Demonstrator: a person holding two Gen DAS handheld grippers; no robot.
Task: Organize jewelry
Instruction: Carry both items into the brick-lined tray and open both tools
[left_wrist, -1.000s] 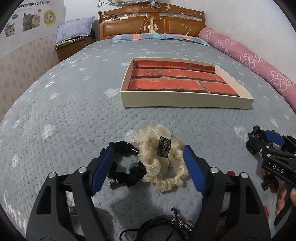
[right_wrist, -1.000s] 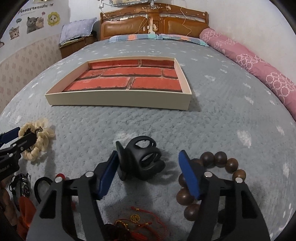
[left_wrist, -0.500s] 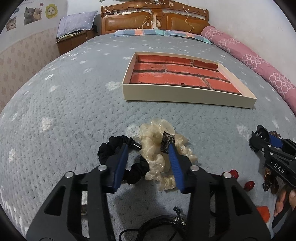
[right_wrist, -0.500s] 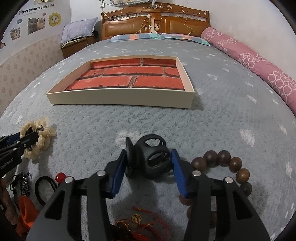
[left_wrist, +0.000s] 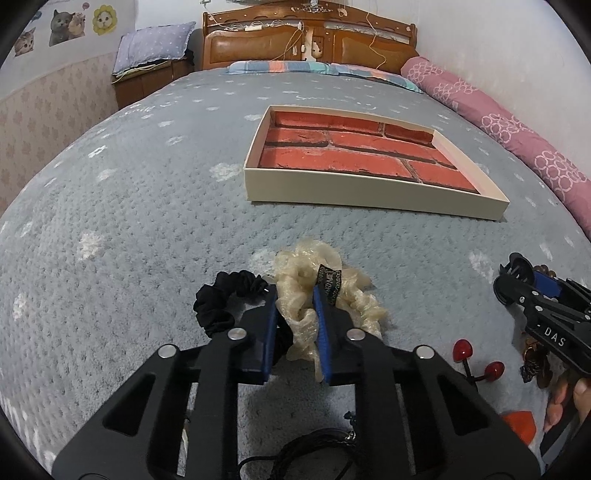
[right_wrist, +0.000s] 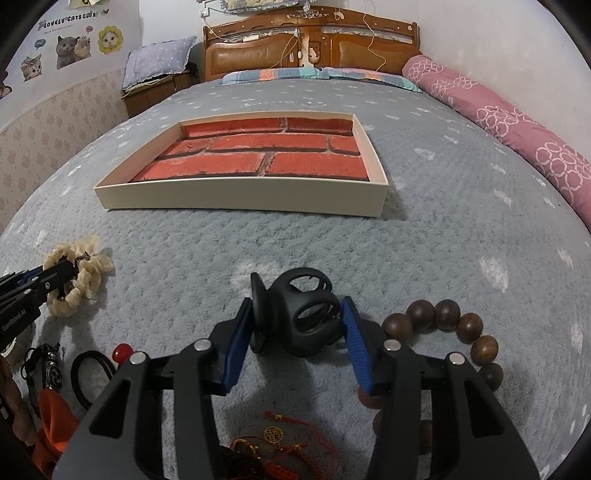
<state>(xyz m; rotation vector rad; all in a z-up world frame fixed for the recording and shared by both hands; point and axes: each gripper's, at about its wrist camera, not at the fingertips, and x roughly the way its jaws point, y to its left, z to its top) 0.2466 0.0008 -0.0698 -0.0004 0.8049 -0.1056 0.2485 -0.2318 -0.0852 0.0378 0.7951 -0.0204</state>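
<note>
A: Grey bed cover (left_wrist: 147, 206), cream tray (right_wrist: 240, 201) with brick-print floor lying on it, well beyond everything else.
B: Right hand-held gripper (right_wrist: 297, 314)?
A: Clamped on black claw clip (right_wrist: 299, 314), beside wooden bead bracelet (right_wrist: 458, 325).
B: Left hand-held gripper (left_wrist: 295, 306)?
A: Just closed in, pinching cream scrunchie (left_wrist: 325, 284); black scrunchie (left_wrist: 221, 299) touching alongside.

You face a grey bedspread (right_wrist: 461, 229); behind it a wooden headboard (right_wrist: 310, 48); cat stickers (right_wrist: 70, 46) dot your left wall.

A home bedroom: a grey-blanketed bed (right_wrist: 443, 229), carved wooden headboard (right_wrist: 310, 40), pillows and cat wall stickers (right_wrist: 70, 46).
</note>
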